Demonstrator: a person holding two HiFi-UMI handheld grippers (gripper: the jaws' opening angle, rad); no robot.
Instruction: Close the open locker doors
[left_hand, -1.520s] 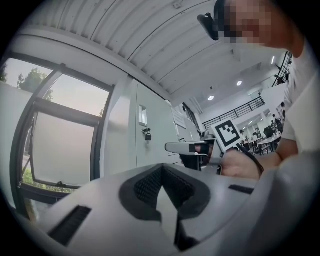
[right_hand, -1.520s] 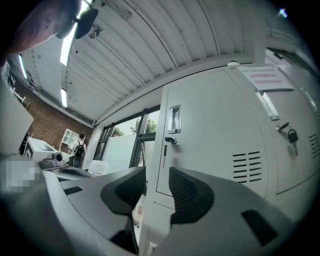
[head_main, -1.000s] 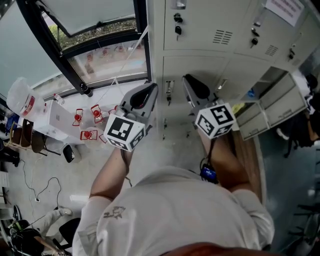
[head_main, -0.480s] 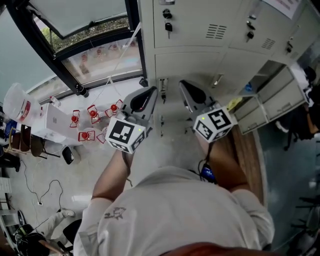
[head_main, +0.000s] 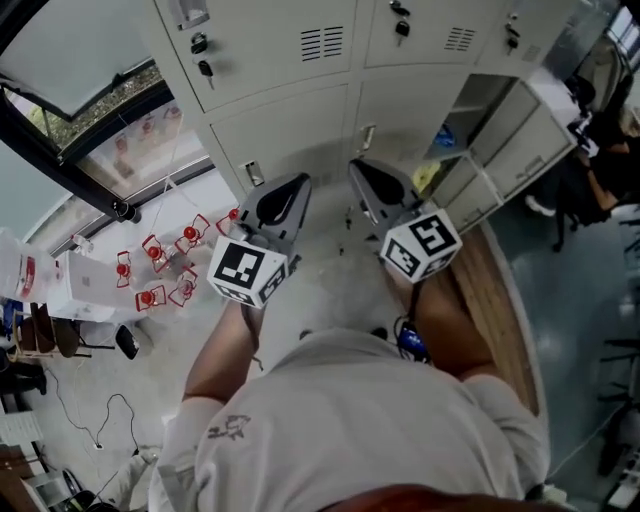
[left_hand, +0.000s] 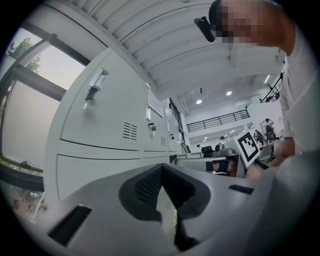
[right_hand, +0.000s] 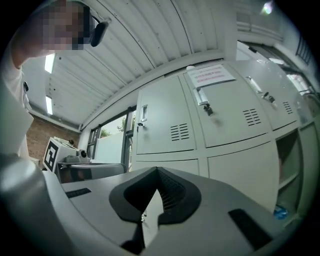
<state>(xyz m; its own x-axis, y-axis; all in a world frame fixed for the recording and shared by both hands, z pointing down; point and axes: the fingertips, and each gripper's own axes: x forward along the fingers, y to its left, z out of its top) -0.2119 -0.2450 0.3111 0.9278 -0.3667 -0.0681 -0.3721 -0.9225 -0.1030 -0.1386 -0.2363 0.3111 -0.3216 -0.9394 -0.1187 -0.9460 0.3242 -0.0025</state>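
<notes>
Both grippers are held up facing the locker bank (head_main: 270, 45), touching nothing. Left gripper (head_main: 285, 195): jaws pressed fully together, empty. Right gripper (head_main: 372, 185): jaws also closed tight, nothing between them. Two locker doors (head_main: 515, 140) stand swung out at the bank's right end, clear of the right gripper.

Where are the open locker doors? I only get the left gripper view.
Observer: Head view shows the open locker doors to the right of the right tool, swung outward.
Operator: Right tool holding anything?
Observer: No. The right gripper view shows its jaws shut with nothing between them.
Operator: Anything inside?
Observer: A blue item sits in there; I can't tell what it is.
</notes>
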